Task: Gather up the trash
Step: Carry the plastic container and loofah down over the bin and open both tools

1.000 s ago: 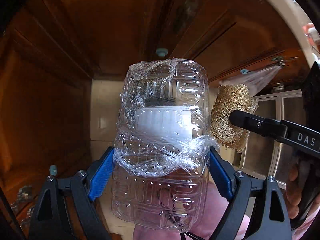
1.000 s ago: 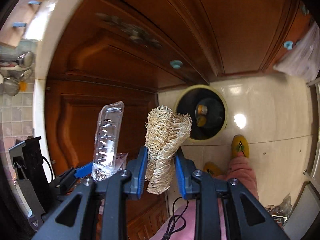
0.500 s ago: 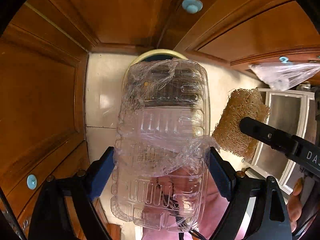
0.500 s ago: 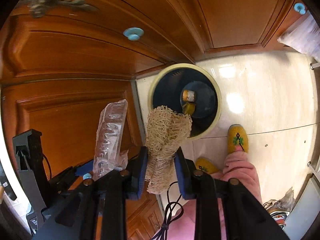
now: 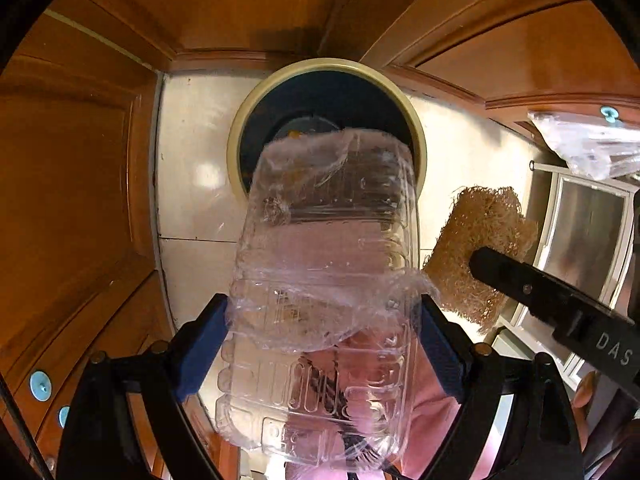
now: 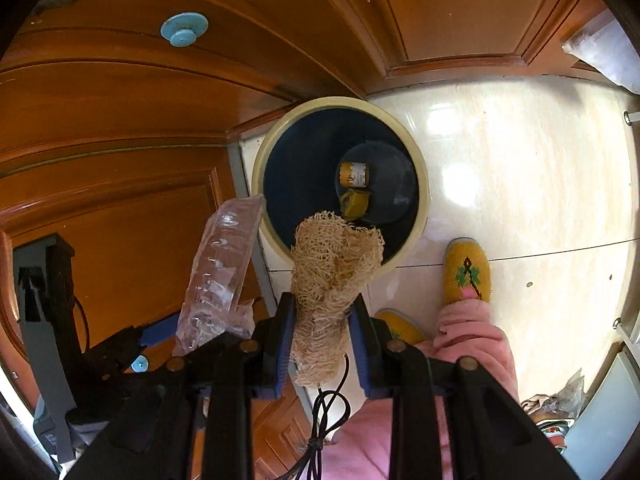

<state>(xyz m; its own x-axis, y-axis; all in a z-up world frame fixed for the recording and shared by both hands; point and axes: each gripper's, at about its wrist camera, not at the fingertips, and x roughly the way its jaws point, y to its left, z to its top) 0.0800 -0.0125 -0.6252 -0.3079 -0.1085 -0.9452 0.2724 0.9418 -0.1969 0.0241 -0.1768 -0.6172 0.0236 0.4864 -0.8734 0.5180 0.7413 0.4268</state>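
Here, clear ribbed plastic clamshell [image 5: 324,280] with crumpled film pinched between left fingers [image 5: 200,344], tan fibrous loofah [image 6: 328,280] squeezed by right fingers [image 6: 280,340].

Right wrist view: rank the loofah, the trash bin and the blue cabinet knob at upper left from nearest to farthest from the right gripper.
1. Loofah, clamped between the right gripper fingers.
2. Trash bin, on the floor just beyond the loofah.
3. Blue cabinet knob, upper left on the wooden door.
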